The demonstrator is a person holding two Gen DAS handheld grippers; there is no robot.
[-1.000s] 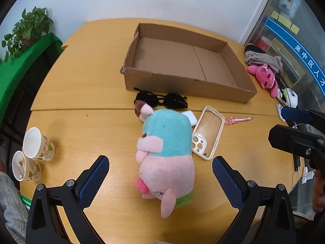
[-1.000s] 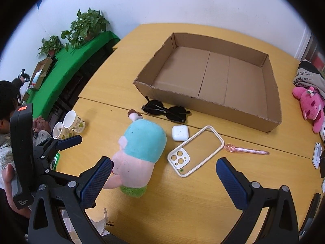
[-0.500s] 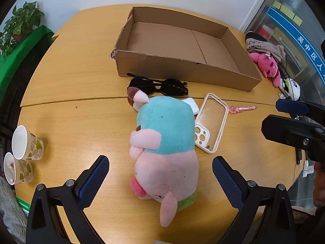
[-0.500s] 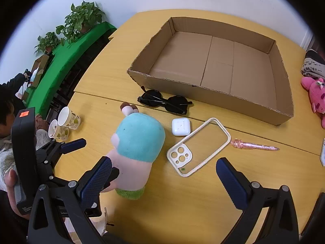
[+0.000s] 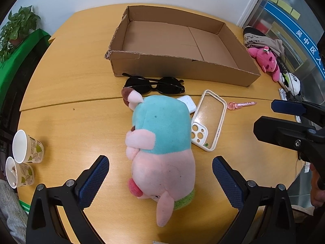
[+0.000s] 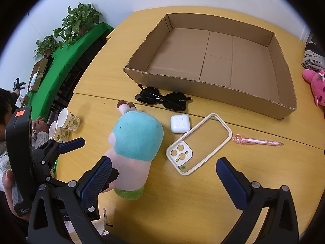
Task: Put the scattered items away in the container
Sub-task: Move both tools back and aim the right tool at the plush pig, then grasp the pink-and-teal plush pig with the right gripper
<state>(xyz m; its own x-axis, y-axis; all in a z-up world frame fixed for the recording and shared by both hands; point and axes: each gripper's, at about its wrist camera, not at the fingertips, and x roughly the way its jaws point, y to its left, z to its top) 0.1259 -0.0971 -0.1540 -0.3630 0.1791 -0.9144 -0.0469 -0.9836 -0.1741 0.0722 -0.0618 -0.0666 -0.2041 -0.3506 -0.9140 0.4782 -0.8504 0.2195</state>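
**A:** Where does the left gripper (image 5: pixel 160 174) stand?

**B:** Low over the table (image 5: pixel 67 93), its blue-padded fingers (image 5: pixel 94 180) spread wide on either side of the plush pig (image 5: pixel 160 142). The pig lies on its side, head towards the camera, and the pads are clear of it on both sides.

**A:** And the right gripper (image 6: pixel 163 180)?

**B:** Also spread wide, holding nothing. It hangs above the phone case (image 6: pixel 198 143), and its left pad overlaps the pig's pink lower half in the right wrist view.

**A:** What else is scattered?

**B:** Black sunglasses (image 6: pixel 162 99) folded just in front of the cardboard box (image 6: pixel 211 90). A white earbud case (image 6: pixel 180 123) sits between the sunglasses and the phone case, close to the pig's turquoise back. A pink pen (image 6: pixel 257 140) lies to the right of the phone case, apart from it.

**A:** Anything in the box?

**B:** Only its bare cardboard floor shows. Two paper cups (image 5: pixel 23 160) stand near the table's left edge, and a bright pink plush toy (image 5: pixel 265 61) lies beyond the box's right end.
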